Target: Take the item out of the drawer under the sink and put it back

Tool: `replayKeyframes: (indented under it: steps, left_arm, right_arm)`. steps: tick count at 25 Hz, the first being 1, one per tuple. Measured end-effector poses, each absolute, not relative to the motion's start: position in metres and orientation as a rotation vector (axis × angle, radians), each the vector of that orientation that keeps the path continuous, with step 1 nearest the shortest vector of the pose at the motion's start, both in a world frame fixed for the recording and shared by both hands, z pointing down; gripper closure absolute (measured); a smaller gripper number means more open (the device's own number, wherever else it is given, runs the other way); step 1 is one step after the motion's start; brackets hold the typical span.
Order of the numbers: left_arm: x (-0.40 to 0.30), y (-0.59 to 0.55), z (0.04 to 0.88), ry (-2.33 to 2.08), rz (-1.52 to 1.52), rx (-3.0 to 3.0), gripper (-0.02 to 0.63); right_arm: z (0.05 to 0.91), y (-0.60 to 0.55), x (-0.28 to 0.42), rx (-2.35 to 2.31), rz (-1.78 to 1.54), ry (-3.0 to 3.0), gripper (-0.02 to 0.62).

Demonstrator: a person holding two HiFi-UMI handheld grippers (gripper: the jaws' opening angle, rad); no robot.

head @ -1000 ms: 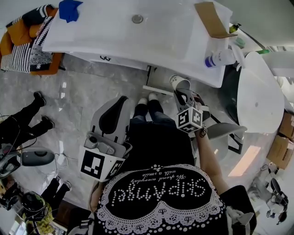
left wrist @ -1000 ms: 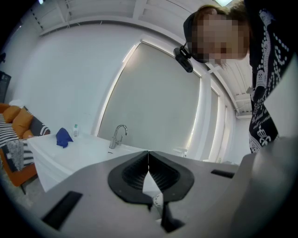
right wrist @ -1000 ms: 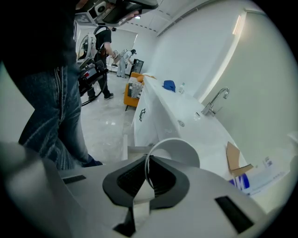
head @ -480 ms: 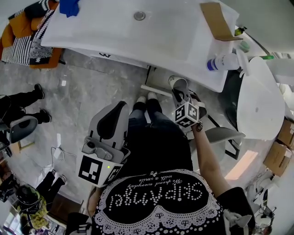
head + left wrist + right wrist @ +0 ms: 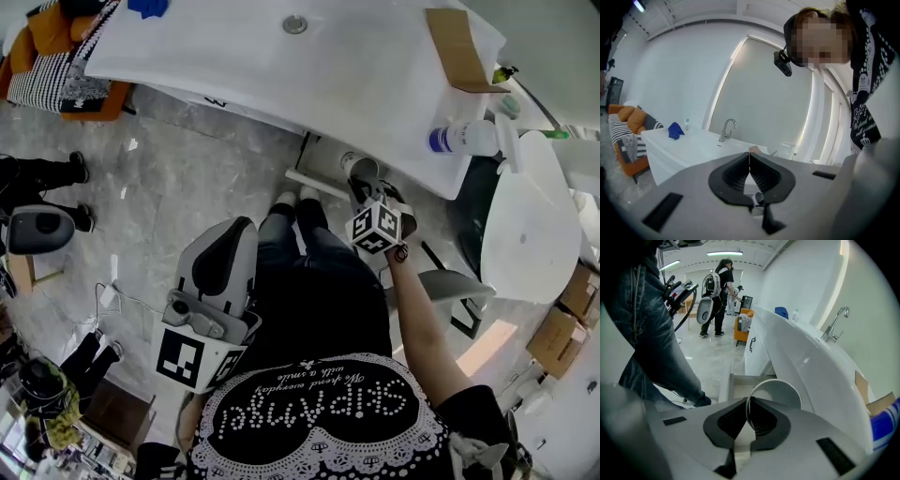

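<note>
A white paper cup (image 5: pixel 359 169) (image 5: pixel 781 392) hangs by its rim in my right gripper (image 5: pixel 366 190) (image 5: pixel 749 414), which is shut on the cup's wall and points steeply down. Just below it is the open white drawer (image 5: pixel 315 181) (image 5: pixel 740 386), pulled out from under the white sink counter (image 5: pixel 281 70) (image 5: pixel 801 359). My left gripper (image 5: pixel 232 242) (image 5: pixel 749 163) is held lower left in the head view, shut with nothing between its pads, aimed toward the sink.
On the counter lie a spray bottle (image 5: pixel 464 138), a cardboard piece (image 5: pixel 457 47) and a blue cloth (image 5: pixel 675 130) near the faucet (image 5: pixel 726 129). A white toilet (image 5: pixel 525 225) stands right. An orange sofa (image 5: pixel 56 66) and other people (image 5: pixel 717 291) are beyond.
My right gripper has sunk with the cup toward the open drawer. The left gripper has stayed about where it was.
</note>
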State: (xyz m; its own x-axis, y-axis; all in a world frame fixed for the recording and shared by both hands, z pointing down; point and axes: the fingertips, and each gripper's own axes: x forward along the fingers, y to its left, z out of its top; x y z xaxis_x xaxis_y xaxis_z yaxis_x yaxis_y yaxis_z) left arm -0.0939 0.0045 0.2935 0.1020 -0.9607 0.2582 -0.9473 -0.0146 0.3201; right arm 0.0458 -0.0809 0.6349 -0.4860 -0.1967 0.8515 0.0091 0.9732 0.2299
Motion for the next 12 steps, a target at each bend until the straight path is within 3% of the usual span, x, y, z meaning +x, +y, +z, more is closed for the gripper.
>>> replayKeyframes:
  steps: [12]
  left_arm:
    - [-0.087, 0.006, 0.302, -1.898, -0.036, 1.9, 0.6]
  right_arm:
    - [0.672, -0.098, 0.042, 0.076, -0.189, -2.034, 0.571]
